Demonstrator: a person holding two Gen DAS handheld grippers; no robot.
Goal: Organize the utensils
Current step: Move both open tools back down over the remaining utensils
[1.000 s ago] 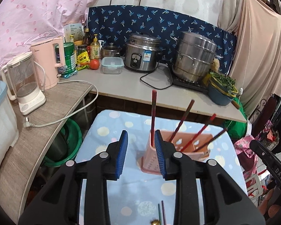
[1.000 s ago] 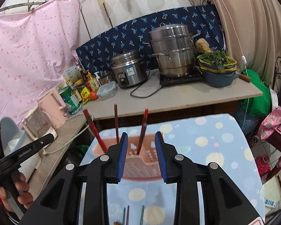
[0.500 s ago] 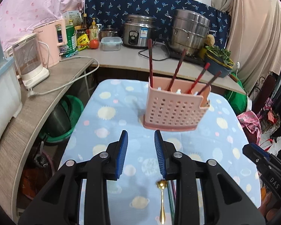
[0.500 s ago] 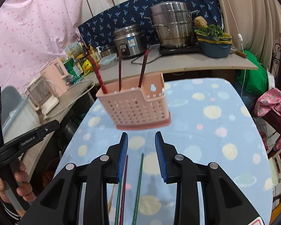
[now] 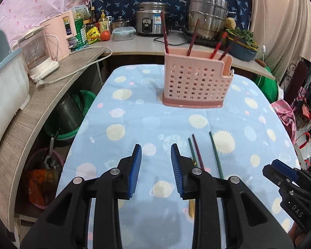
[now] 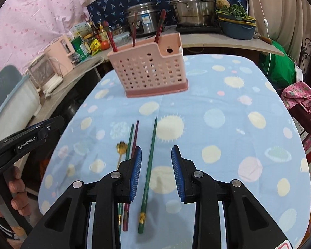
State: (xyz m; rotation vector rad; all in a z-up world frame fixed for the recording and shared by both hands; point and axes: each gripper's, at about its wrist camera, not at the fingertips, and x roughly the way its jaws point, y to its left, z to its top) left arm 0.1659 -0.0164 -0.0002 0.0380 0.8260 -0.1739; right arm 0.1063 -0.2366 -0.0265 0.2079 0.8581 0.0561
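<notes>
A pink perforated utensil holder (image 5: 196, 81) (image 6: 149, 73) stands at the far side of the blue dotted table and holds several red chopsticks (image 5: 164, 34). On the cloth lie a green chopstick (image 6: 150, 155) (image 5: 216, 154), a green and dark red pair (image 6: 132, 141) (image 5: 194, 151), and a gold spoon (image 6: 122, 148). My right gripper (image 6: 156, 171) is open and hovers over the single green chopstick, which lies between its fingers. My left gripper (image 5: 156, 170) is open and empty, left of the chopsticks.
A counter behind the table carries a rice cooker (image 5: 151, 21), a steel steamer pot (image 5: 206, 16), a kettle (image 5: 39, 54), bottles and a bowl of greens (image 5: 241, 42). Green tubs (image 5: 72, 114) sit on the floor at left. The table drops off on both sides.
Both grippers have drawn back from the holder and lowered toward the near part of the table. The loose chopsticks and spoon have come into view under them. Both stay open.
</notes>
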